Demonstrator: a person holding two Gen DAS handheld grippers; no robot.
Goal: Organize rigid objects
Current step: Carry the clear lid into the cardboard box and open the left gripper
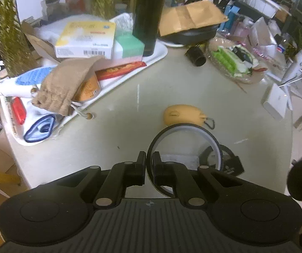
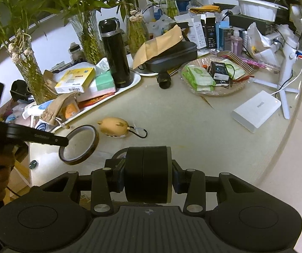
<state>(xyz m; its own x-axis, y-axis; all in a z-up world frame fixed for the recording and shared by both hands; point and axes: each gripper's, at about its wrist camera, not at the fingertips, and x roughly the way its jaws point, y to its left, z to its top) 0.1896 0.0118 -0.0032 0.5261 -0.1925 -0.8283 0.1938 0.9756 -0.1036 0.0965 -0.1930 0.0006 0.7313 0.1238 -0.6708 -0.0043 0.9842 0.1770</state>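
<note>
Tape ring [image 2: 78, 144] dark amber; pig keychain [image 2: 114, 127] tan-yellow; flask [image 2: 115, 52] black; tray [image 1: 127, 79] white.

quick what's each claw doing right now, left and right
left claw: closed on the rim of the tape ring, lifted off the table.
right claw: closed on the black round case.

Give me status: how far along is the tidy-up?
Done: the white tray already holds boxes and the tall black flask. In hand: the left tool grips the brown tape ring; the right tool clamps a black cylindrical case. Left: yellow pig-shaped keychain, white power bank and small black tube sit loose on the table.
</note>
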